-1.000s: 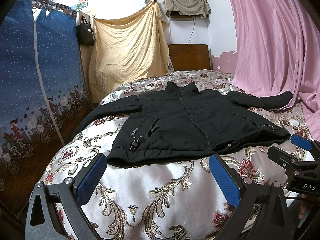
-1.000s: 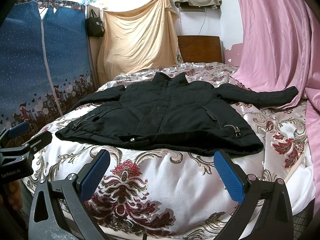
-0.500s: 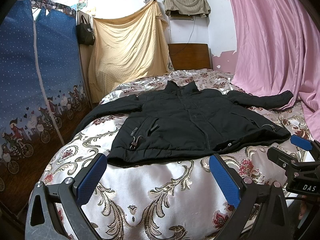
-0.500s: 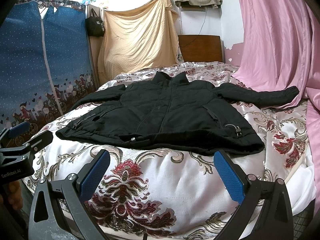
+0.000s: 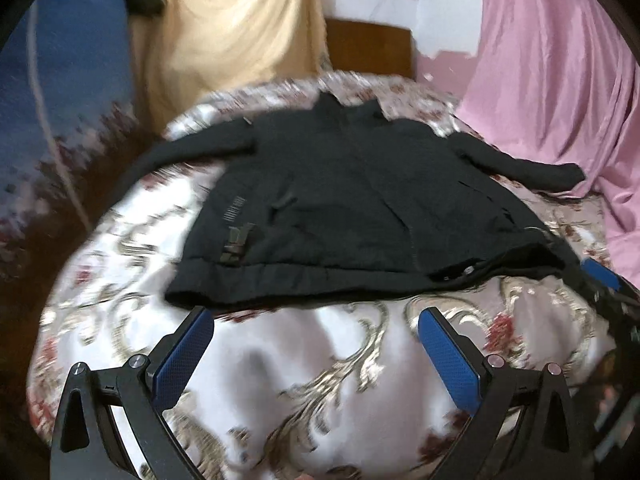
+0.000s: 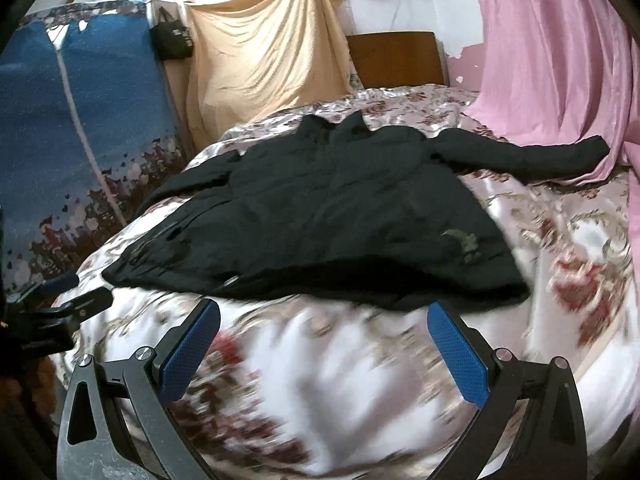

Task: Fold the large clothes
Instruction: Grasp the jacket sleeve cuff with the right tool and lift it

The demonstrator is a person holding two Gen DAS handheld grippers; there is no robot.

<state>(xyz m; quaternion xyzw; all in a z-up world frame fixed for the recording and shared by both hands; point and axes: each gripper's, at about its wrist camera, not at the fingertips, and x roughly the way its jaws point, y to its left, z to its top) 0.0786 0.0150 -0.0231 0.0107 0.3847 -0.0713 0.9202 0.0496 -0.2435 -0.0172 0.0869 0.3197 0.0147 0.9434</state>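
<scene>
Two handheld grippers approach a black padded jacket [image 5: 352, 208] that lies spread flat, front up, across the middle of a bed [image 5: 328, 380] covered in a floral satin bedspread; its collar points toward the wooden headboard [image 6: 396, 60] and its hem runs along the near edge. Left gripper [image 5: 312, 344]: jaws spread wide, holding nothing, just short of the hem's left corner. Right gripper [image 6: 324, 340]: likewise wide apart and empty, just short of the hem's right corner. One sleeve [image 6: 528, 156] stretches toward the pink curtain [image 6: 560, 60] at the bed's right edge; the other runs toward the left edge beside the blue fabric wardrobe [image 6: 80, 120]. Both views are motion-blurred, so fine detail of the hem is uncertain. Judged step: reaching in for the first grasp. To do it well, each gripper should probably pinch every layer of the padded fabric, at matching points on either side, so that the fold lands straight and the slippery bedspread is not dragged along.
</scene>
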